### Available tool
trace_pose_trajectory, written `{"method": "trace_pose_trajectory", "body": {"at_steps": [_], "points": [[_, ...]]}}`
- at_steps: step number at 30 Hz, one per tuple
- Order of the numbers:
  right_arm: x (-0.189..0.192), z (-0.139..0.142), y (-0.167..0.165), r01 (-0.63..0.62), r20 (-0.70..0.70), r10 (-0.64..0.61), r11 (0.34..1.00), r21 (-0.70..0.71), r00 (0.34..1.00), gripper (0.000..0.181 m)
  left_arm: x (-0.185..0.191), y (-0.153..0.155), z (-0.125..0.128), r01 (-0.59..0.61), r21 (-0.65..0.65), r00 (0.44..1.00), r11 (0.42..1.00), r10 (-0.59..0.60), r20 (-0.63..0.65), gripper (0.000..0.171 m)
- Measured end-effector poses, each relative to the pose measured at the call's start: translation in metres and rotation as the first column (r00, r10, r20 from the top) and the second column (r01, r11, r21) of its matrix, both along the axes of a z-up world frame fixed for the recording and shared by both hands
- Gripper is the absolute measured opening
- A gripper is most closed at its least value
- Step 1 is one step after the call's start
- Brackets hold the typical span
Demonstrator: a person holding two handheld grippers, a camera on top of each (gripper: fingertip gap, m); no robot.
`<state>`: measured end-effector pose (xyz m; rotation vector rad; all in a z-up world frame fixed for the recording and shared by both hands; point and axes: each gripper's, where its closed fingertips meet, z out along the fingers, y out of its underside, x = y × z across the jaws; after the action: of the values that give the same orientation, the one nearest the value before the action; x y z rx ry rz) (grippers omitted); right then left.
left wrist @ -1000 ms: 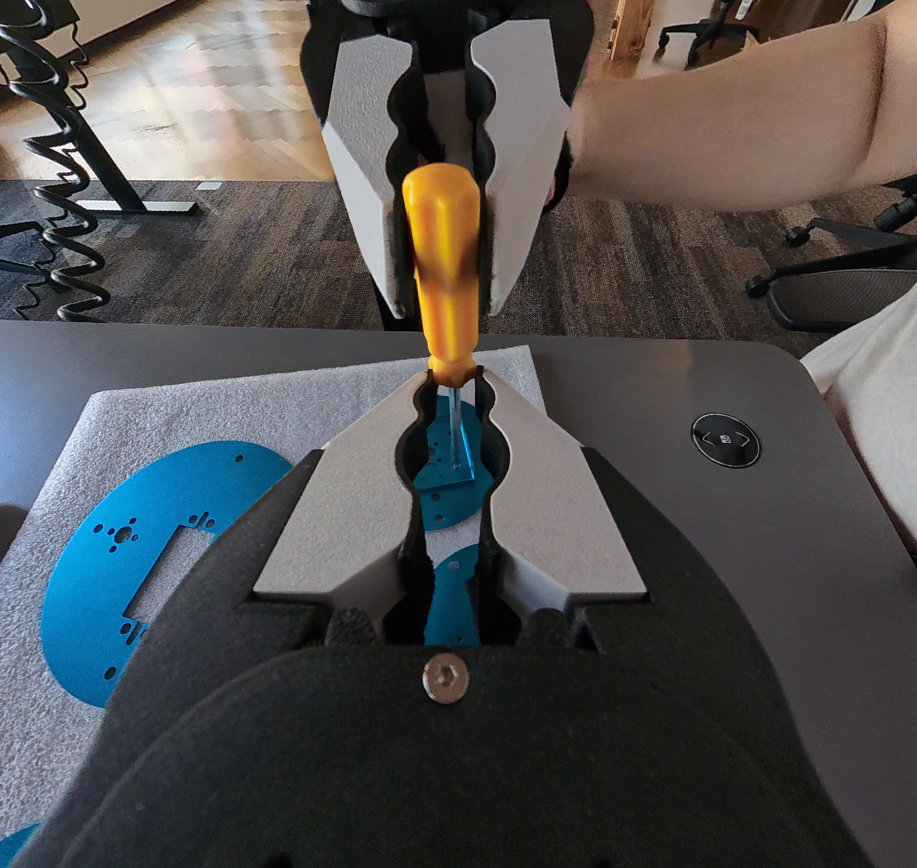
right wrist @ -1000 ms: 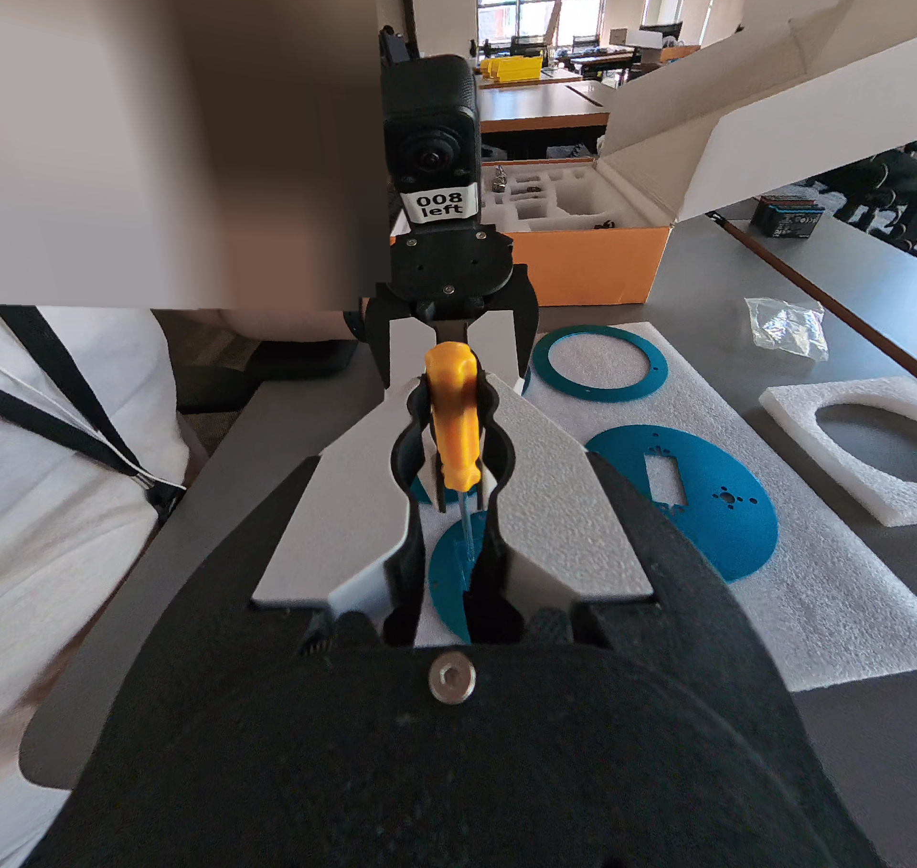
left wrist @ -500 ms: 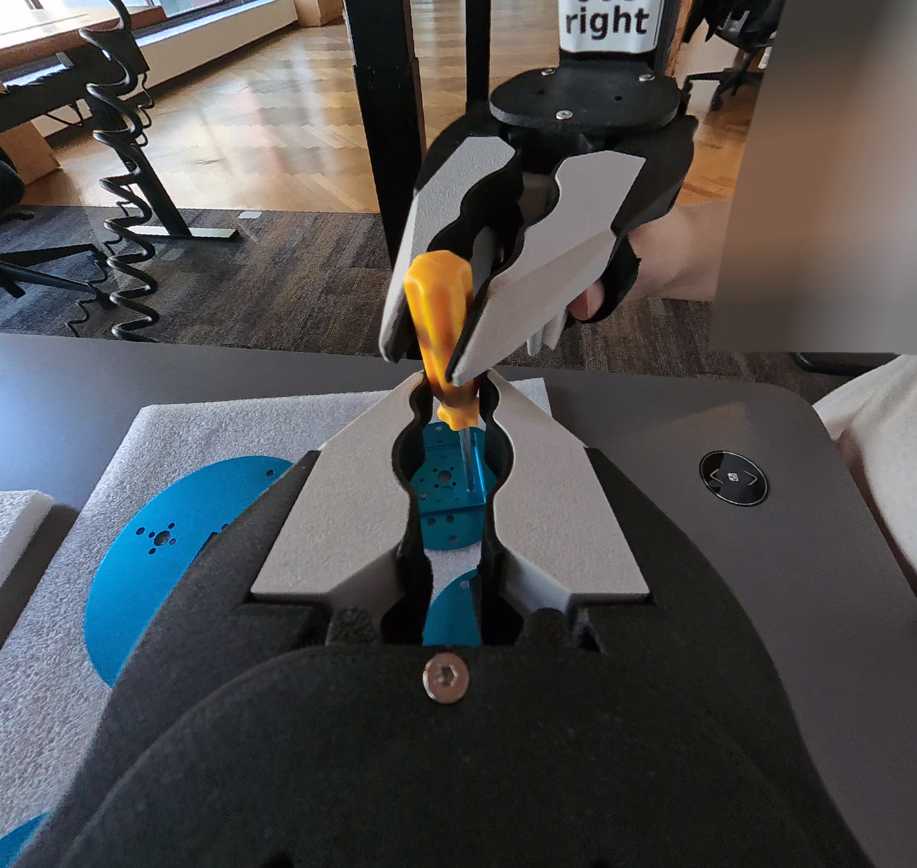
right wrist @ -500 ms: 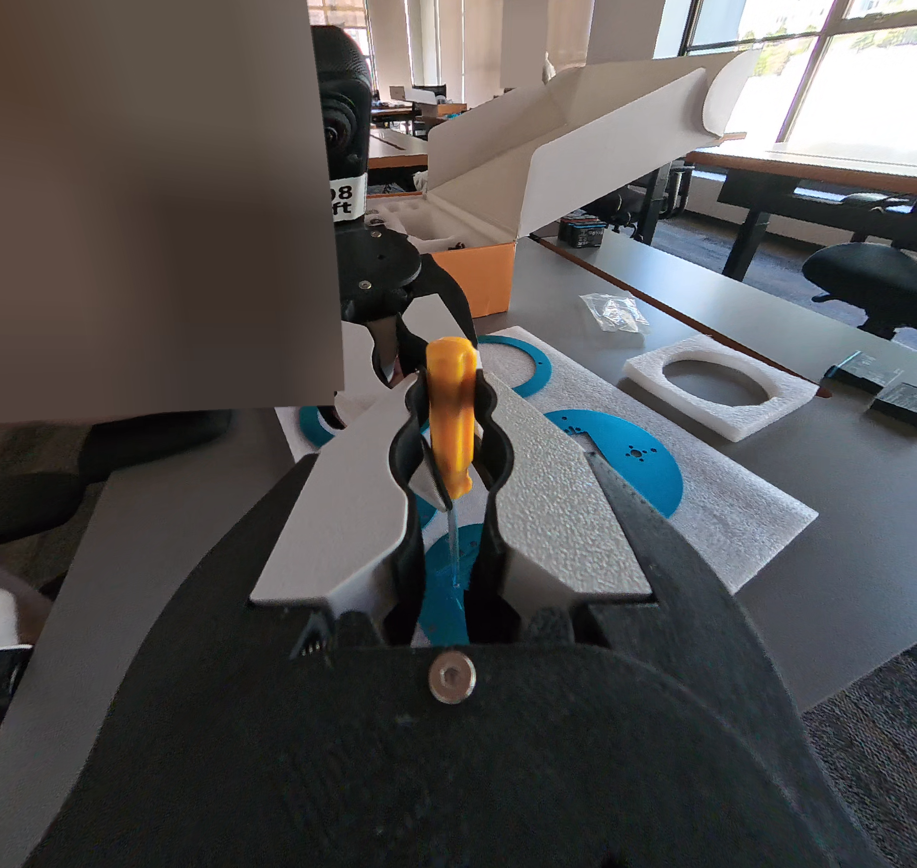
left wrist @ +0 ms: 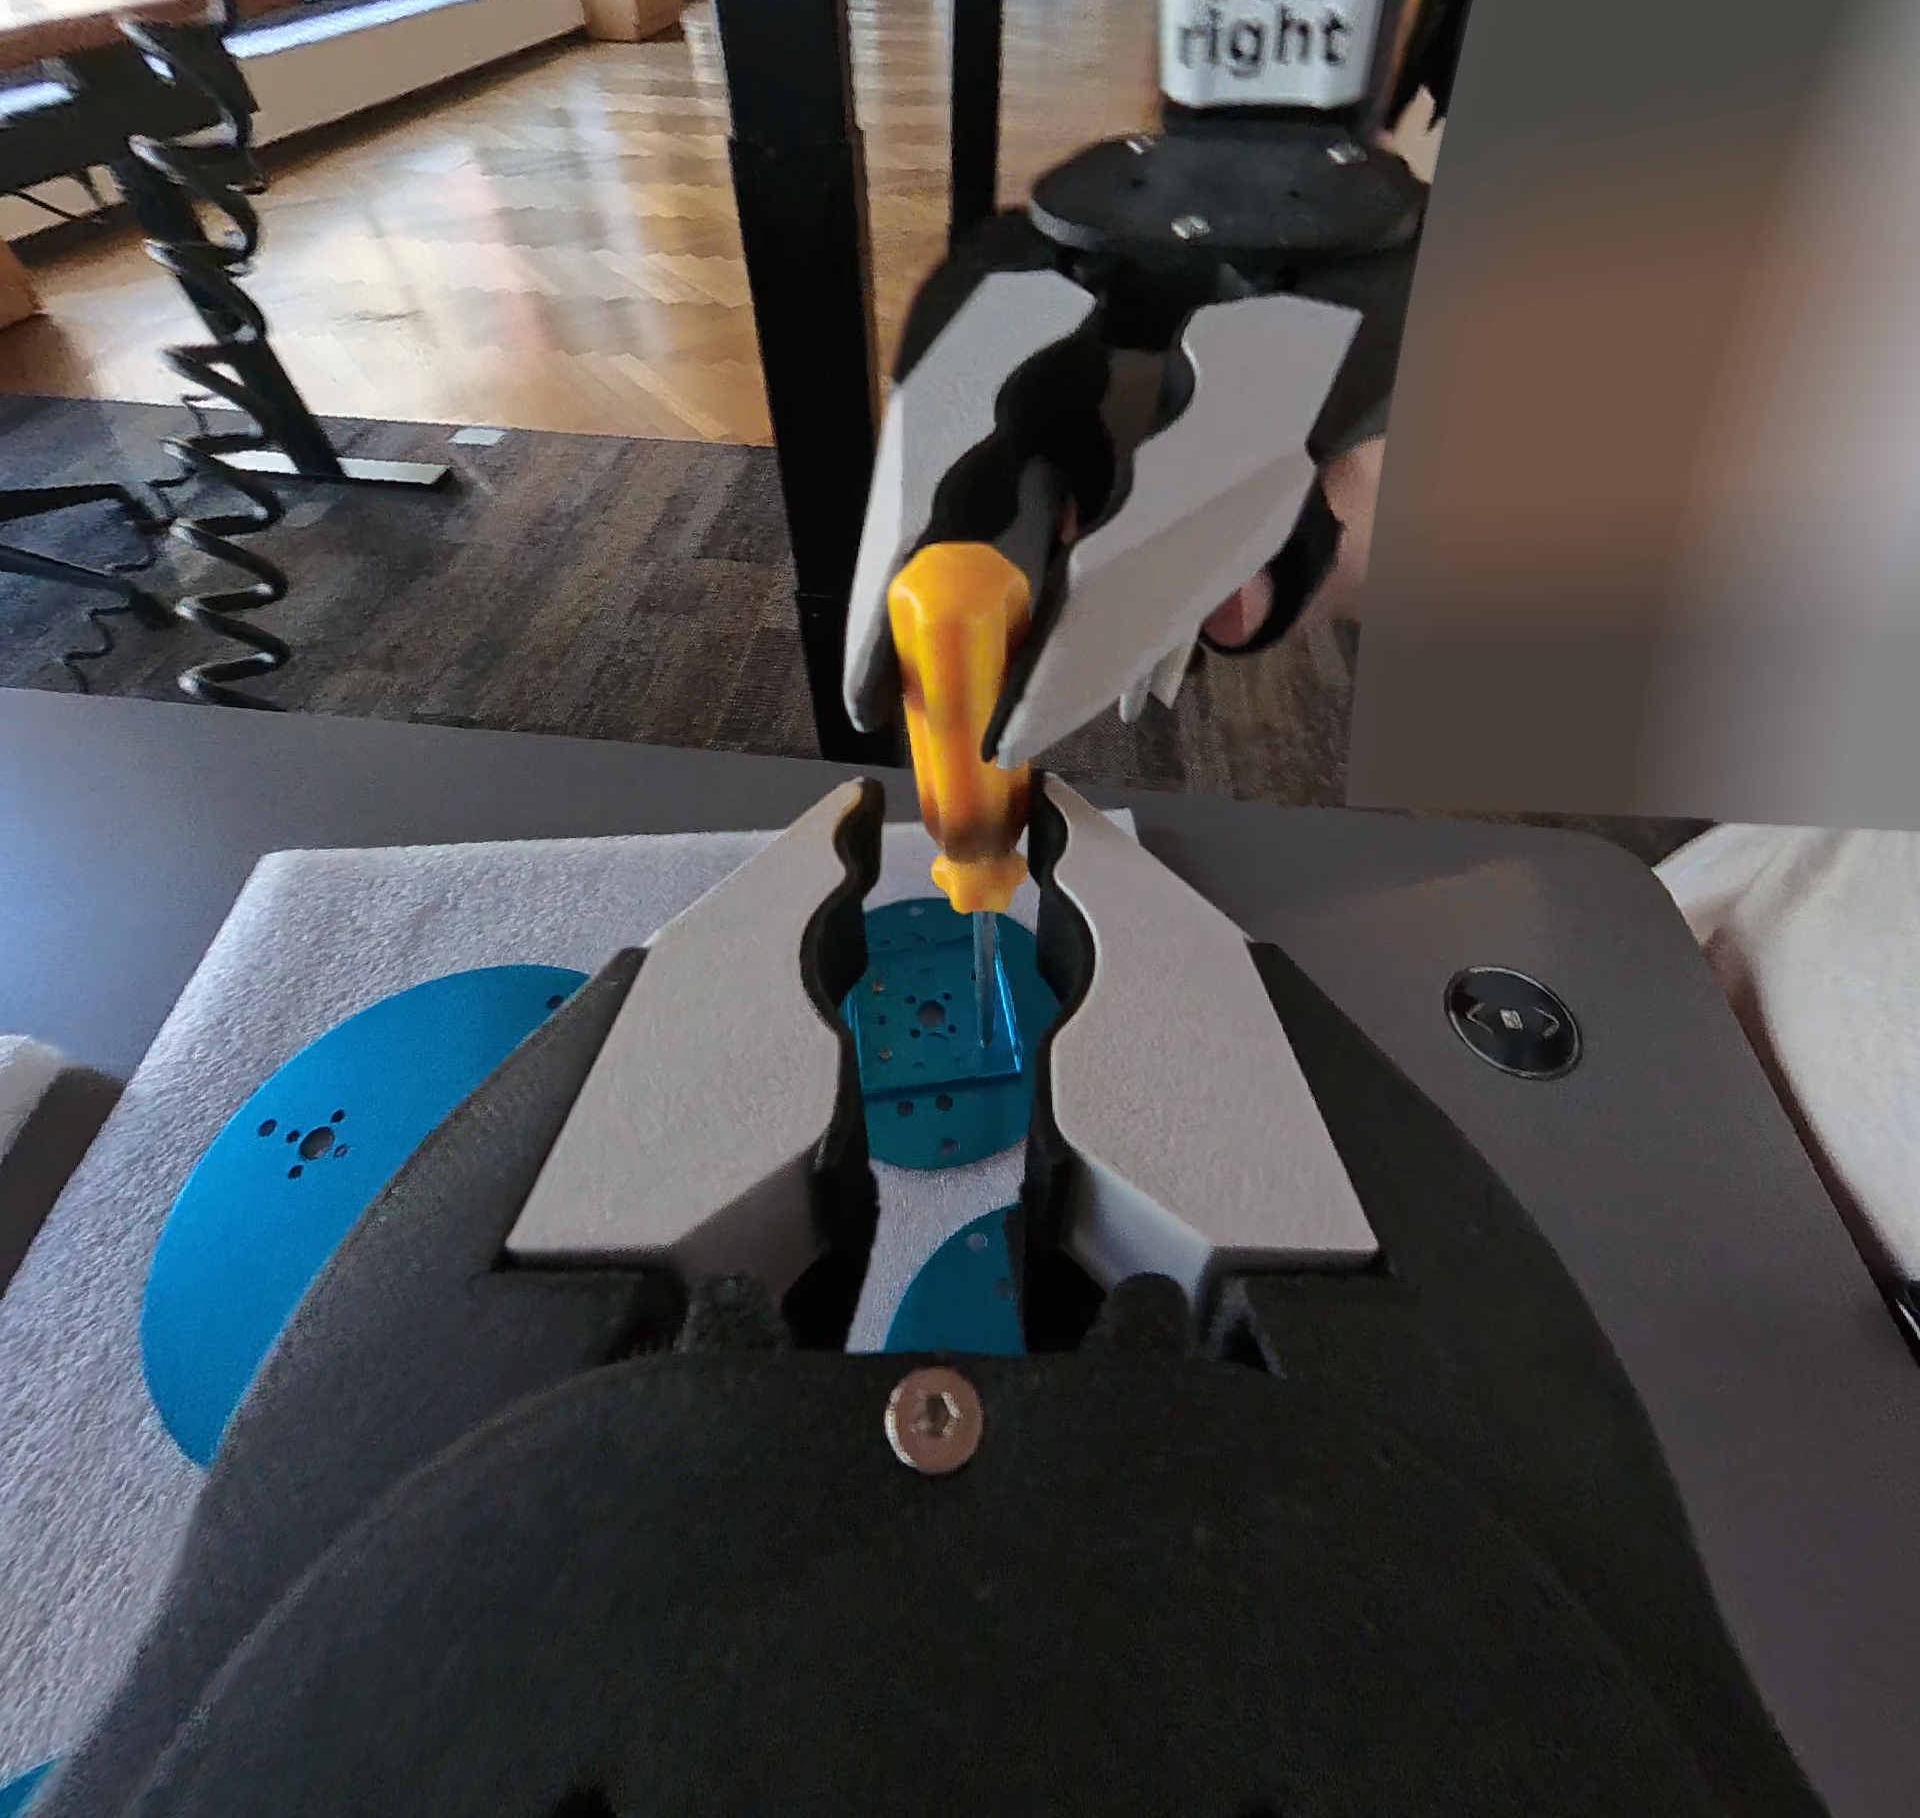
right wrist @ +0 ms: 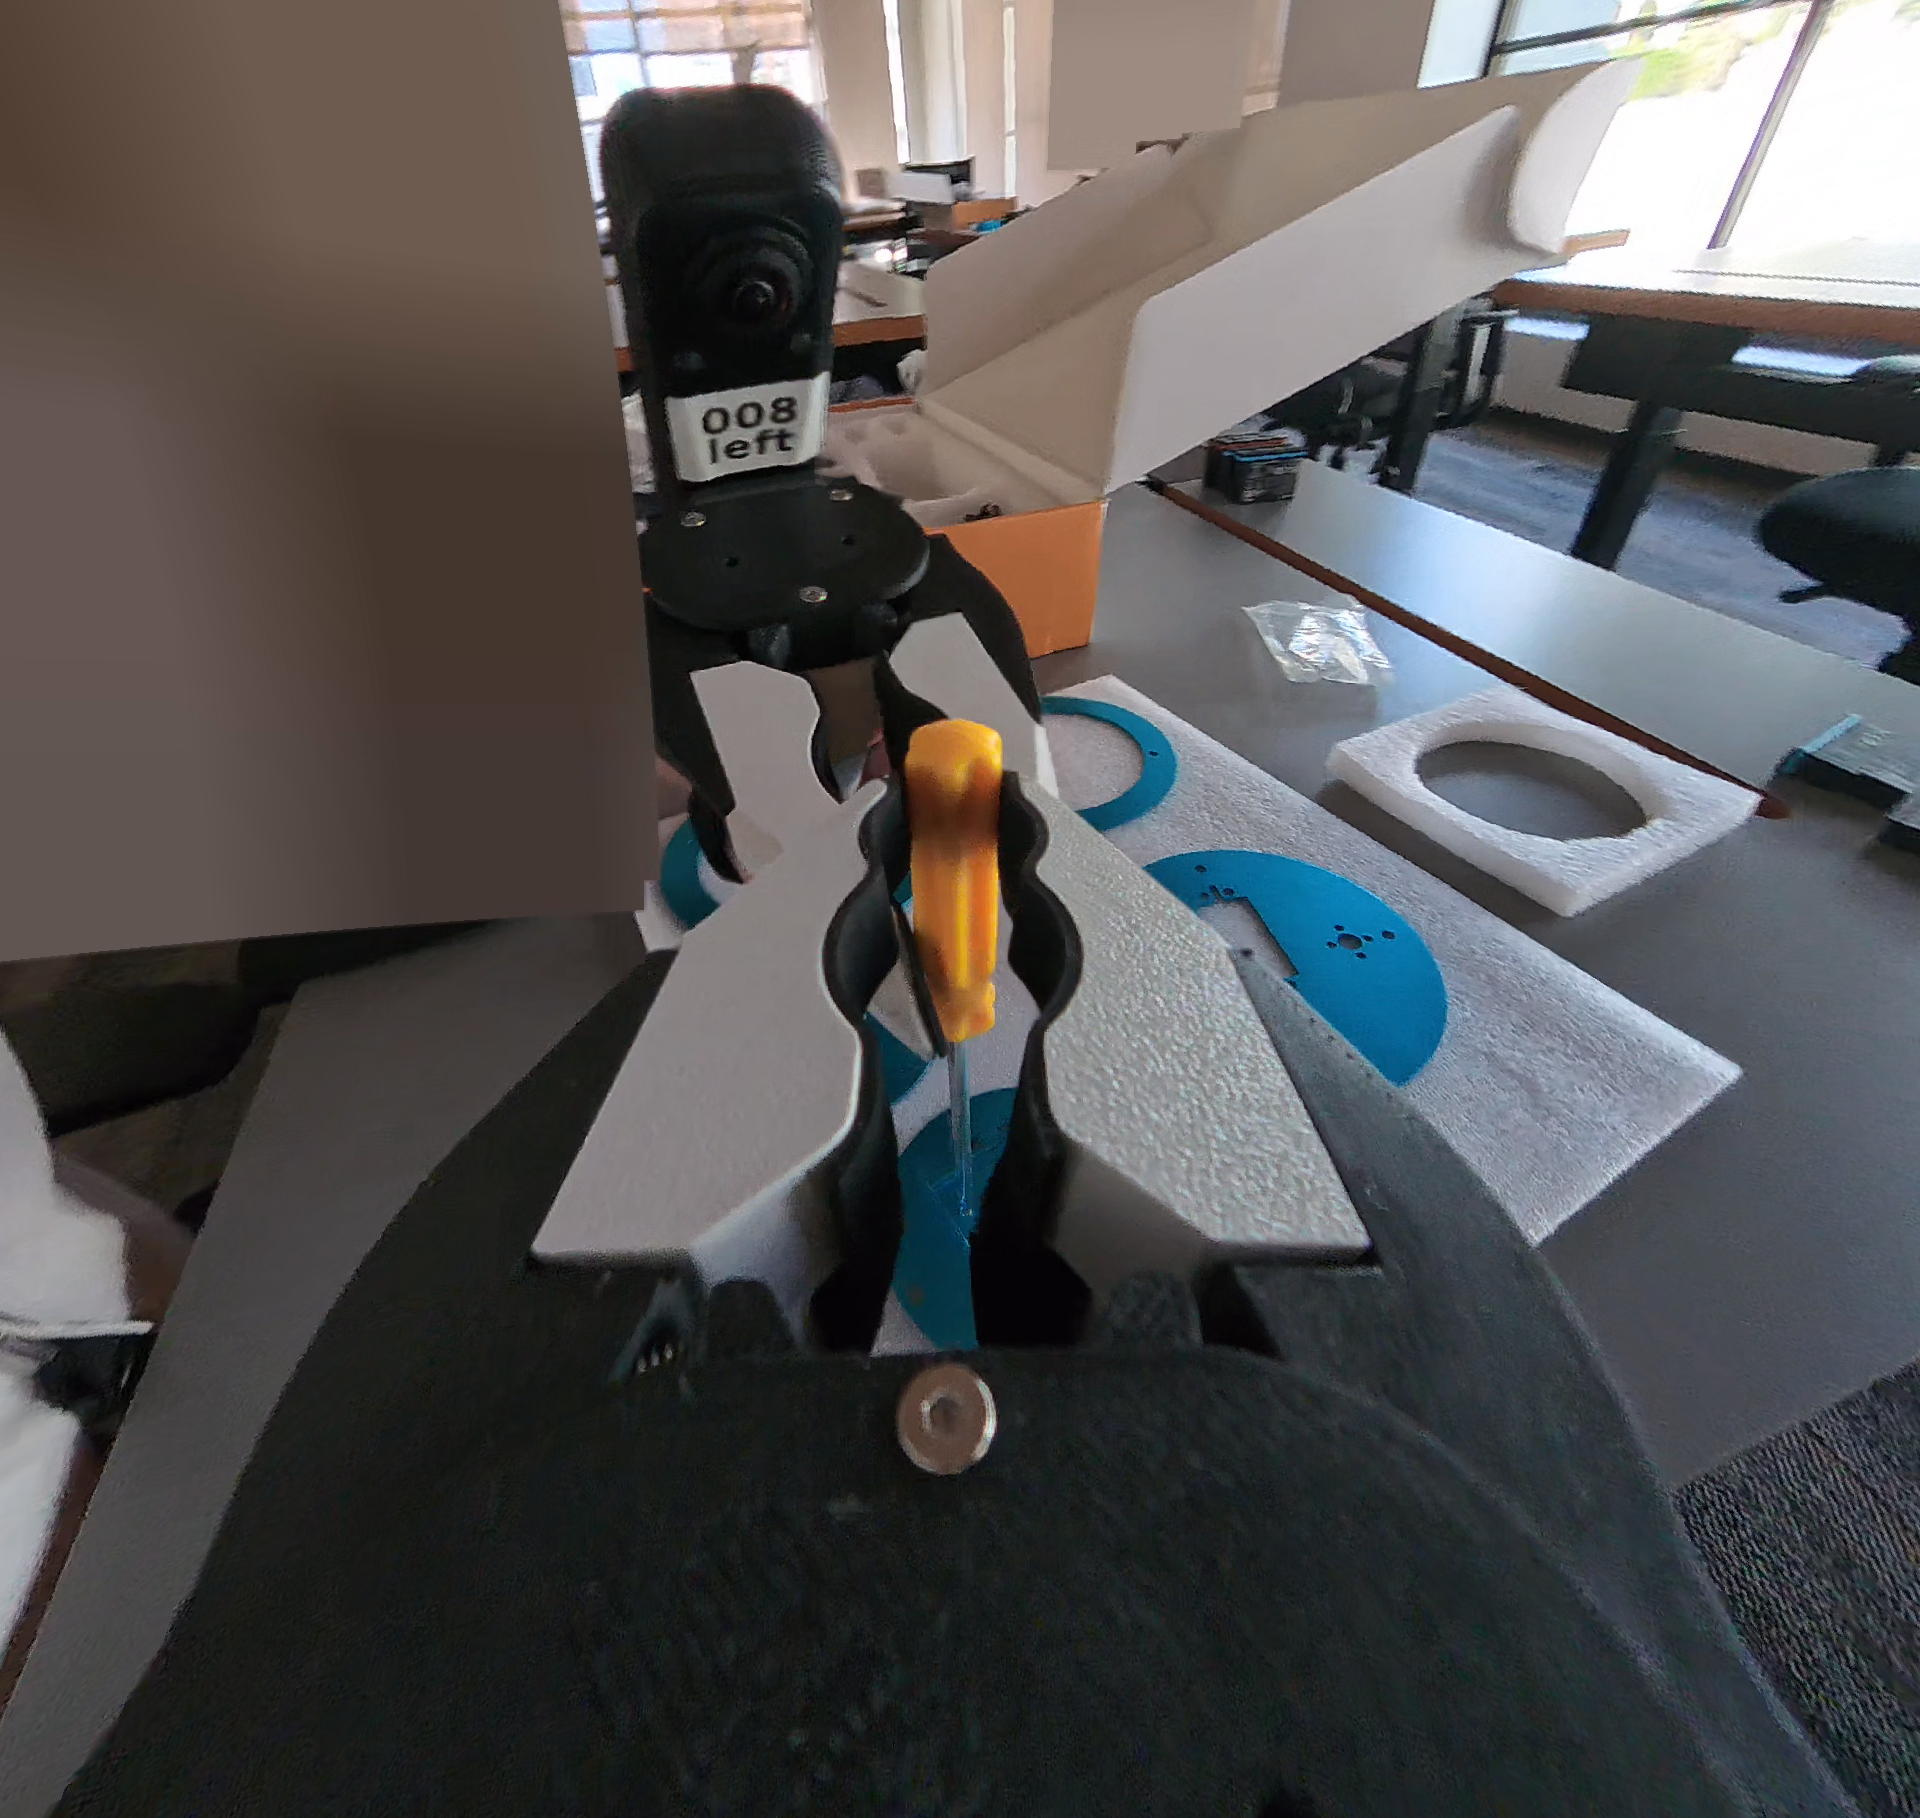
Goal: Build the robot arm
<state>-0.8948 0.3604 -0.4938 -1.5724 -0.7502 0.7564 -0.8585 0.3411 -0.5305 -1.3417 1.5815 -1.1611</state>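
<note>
Left hand-held gripper (left wrist: 954,812) sits spread, empty, around a small blue bracket (left wrist: 935,1025) on a foam sheet (left wrist: 436,895), seemingly fencing it in. Right wrist view: the right hand-held gripper (right wrist: 954,802) pinches an orange screwdriver (right wrist: 954,880) upright, tip on the bracket, tabletop (right wrist: 1766,989) beneath.

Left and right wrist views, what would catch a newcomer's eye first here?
The orange-handled screwdriver, upright, clamped in the right gripper, its tip on a small blue bracket. The left gripper is open around it. Blue round plates lie on a white foam sheet.
</note>
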Motion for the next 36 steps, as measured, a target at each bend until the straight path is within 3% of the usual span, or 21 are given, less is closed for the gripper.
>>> {"method": "trace_pose_trajectory", "body": {"at_steps": [5, 9, 11, 13, 15, 16, 19, 21, 23, 25, 27, 31, 33, 34, 36], "points": [[0.006, 0.001, 0.001, 0.21, 0.058, -0.213, 0.976, 0.06, 0.975, 0.015, 0.003, -0.005, 0.004, -0.002, 0.02, 1.0, 1.0, 0.001, 0.017, 0.017], [0.003, 0.004, -0.005, -0.005, 0.175, 0.011, 0.999, -0.031, 0.985, 0.019, 0.001, -0.008, 0.003, 0.062, 0.006, 0.998, 0.998, -0.062, 0.022, 0.018], [0.006, 0.019, -0.009, -0.143, 0.272, 0.159, 0.987, -0.077, 0.949, 0.035, 0.001, -0.008, 0.003, 0.08, 0.017, 0.997, 0.997, -0.08, 0.018, 0.017], [0.008, 0.023, -0.02, -0.289, 0.472, 0.324, 0.946, -0.148, 0.82, 0.039, 0.002, -0.009, 0.003, 0.083, 0.018, 0.996, 0.996, -0.083, 0.018, 0.017], [0.012, 0.02, -0.014, -0.317, 0.659, 0.371, 0.926, -0.206, 0.655, 0.038, 0.002, -0.009, 0.003, 0.083, 0.019, 0.996, 0.996, -0.084, 0.02, 0.017], [0.01, 0.015, -0.019, -0.362, 0.698, 0.44, 0.892, -0.269, 0.565, 0.028, 0.002, -0.009, 0.003, 0.084, 0.022, 0.996, 0.996, -0.084, 0.02, 0.017], [0.007, 0.001, -0.022, -0.385, 0.753, 0.543, 0.828, -0.407, 0.371, 0.025, 0.002, -0.011, 0.003, 0.091, 0.029, 0.996, 0.995, -0.091, 0.021, 0.017], [0.01, -0.005, -0.018, -0.376, 0.8, 0.536, 0.824, -0.424, 0.272, 0.022, 0.001, -0.012, 0.003, 0.097, 0.035, 0.995, 0.995, -0.097, 0.021, 0.017], [0.008, -0.008, -0.019, -0.394, 0.815, 0.538, 0.812, -0.431, 0.216, 0.018, 0.001, -0.011, 0.003, 0.095, 0.036, 0.995, 0.995, -0.096, 0.019, 0.017], [0.008, -0.008, -0.018, -0.366, 0.824, 0.531, 0.82, -0.441, 0.196, 0.017, 0.001, -0.011, 0.003, 0.098, 0.032, 0.995, 0.995, -0.098, 0.022, 0.017], [0.009, -0.008, -0.017, -0.279, 0.802, 0.549, 0.829, -0.485, 0.236, 0.017, 0.002, -0.011, 0.003, 0.094, 0.03, 0.995, 0.995, -0.095, 0.023, 0.017], [0.012, -0.008, -0.012, -0.001, 0.768, 0.484, 0.846, -0.533, 0.42, 0.016, 0.005, -0.007, 0.002, 0.051, 0.026, 0.998, 0.998, -0.052, 0.019, 0.017], [0.011, -0.009, -0.009, 0.178, 0.738, 0.386, 0.811, -0.557, 0.553, 0.016, 0.006, -0.005, 0.001, 0.045, 0.03, 0.999, 0.999, -0.045, 0.013, 0.017], [0.011, -0.009, -0.011, 0.202, 0.731, 0.378, 0.797, -0.569, 0.569, 0.016, 0.006, -0.007, 0.001, 0.061, 0.032, 0.998, 0.998, -0.061, 0.011, 0.017], [0.013, -0.009, -0.015, 0.139, 0.774, 0.426, 0.83, -0.54, 0.468, 0.017, 0.006, -0.009, 0.001, 0.069, 0.05, 0.997, 0.996, -0.069, 0.014, 0.017]]}}
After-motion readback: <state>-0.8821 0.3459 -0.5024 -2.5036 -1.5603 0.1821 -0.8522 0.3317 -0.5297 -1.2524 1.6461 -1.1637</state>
